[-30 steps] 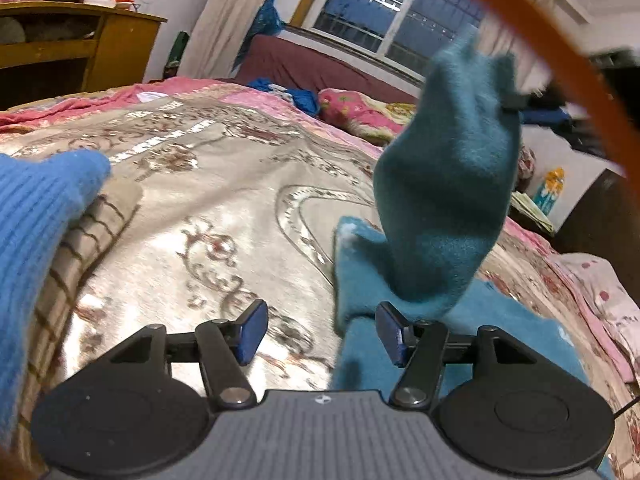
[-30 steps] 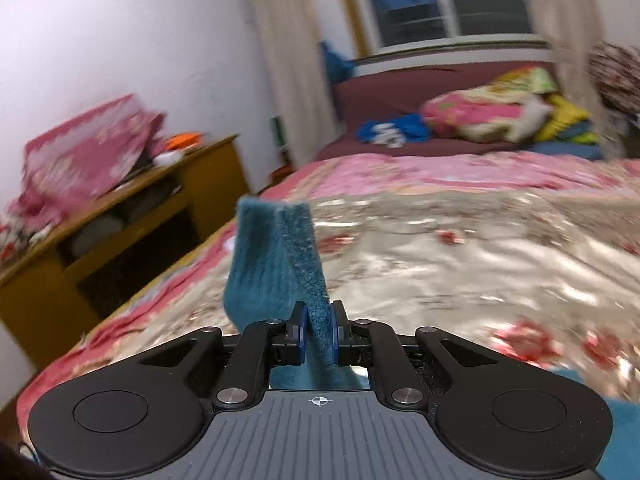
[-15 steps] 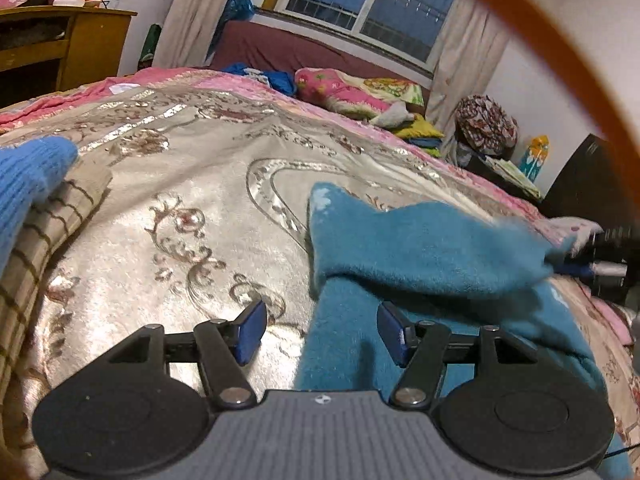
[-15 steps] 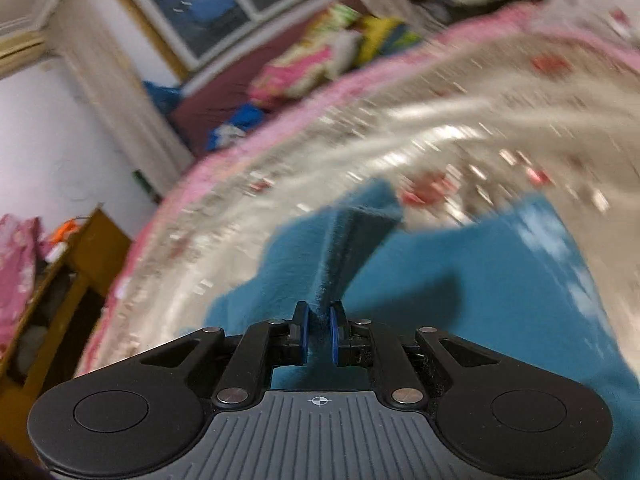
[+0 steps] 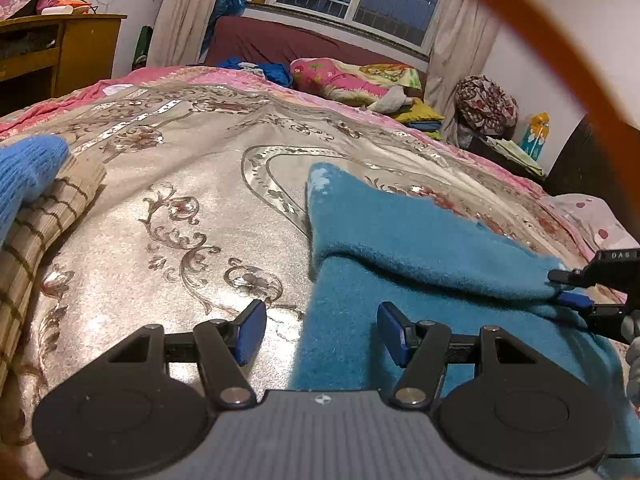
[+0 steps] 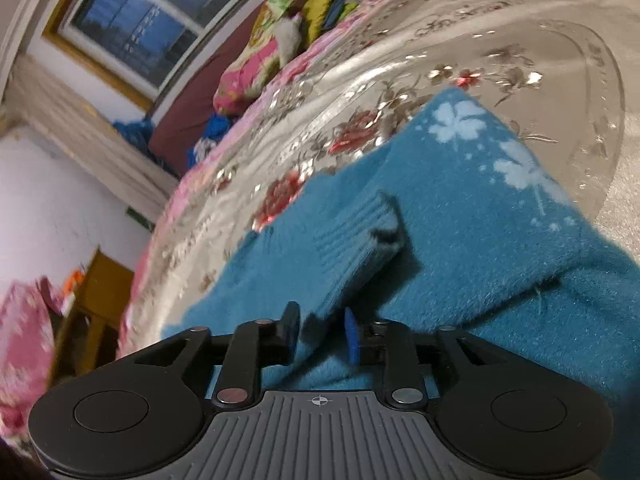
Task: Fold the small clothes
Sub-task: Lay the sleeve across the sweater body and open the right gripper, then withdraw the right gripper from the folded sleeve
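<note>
Now that the right tongs (image 6: 322, 334) dropped the teal sweater's (image 5: 420, 248) sleeve across its body and are opening, left tongs (image 5: 320, 330) hover open; that fold's basically done.

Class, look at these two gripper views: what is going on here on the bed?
A person with a handheld gripper in each hand is folding a teal knit garment on a patterned bedspread. The right gripper has laid a ribbed cuff across the garment; its jaws are opening, cloth between them. The left gripper hovers open over the garment's near edge, holding nothing. A folded striped cloth lies to the left.
</note>
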`<move>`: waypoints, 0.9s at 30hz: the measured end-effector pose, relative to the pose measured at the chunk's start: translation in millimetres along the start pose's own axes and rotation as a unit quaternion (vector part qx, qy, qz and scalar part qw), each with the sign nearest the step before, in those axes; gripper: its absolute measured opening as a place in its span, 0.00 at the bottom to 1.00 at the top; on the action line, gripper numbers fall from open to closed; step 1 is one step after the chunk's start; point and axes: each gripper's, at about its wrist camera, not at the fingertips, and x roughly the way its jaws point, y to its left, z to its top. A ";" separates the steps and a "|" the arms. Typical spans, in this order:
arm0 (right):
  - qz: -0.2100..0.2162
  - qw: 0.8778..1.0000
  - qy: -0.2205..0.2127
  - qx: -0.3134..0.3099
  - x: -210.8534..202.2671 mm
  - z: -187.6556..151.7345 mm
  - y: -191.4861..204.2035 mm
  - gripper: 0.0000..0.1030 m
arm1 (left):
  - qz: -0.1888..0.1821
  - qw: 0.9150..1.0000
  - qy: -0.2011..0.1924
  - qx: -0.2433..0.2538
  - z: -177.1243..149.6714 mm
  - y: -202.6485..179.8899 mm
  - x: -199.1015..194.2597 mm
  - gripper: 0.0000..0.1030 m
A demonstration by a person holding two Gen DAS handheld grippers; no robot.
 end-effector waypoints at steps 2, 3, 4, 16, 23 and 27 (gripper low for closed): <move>-0.004 1.000 -0.005 0.011 2.5 2.8 -2.8 0.27 | 0.000 1.000 0.000 0.002 -0.1 -0.6 0.0 0.64; -0.011 1.000 -0.007 0.011 1.7 3.2 -3.4 0.21 | 0.001 1.000 0.000 0.005 -0.2 -1.4 -0.1 0.64; -0.017 1.000 -0.007 0.016 3.0 4.4 -4.8 0.18 | 0.002 1.000 0.000 0.008 -0.2 -2.1 -0.2 0.64; 0.033 0.998 -0.053 -0.005 -25.4 33.4 1.8 0.09 | 0.006 0.998 -0.029 0.048 7.9 -24.8 -9.7 0.69; -0.039 0.999 -0.006 -0.027 -6.1 20.7 -25.7 0.11 | 0.036 0.998 0.006 0.057 -0.5 -21.9 3.2 0.70; -0.042 0.998 -0.010 -0.050 -10.8 19.6 -13.4 0.15 | 0.037 0.998 -0.002 0.049 4.0 -20.6 -1.7 0.70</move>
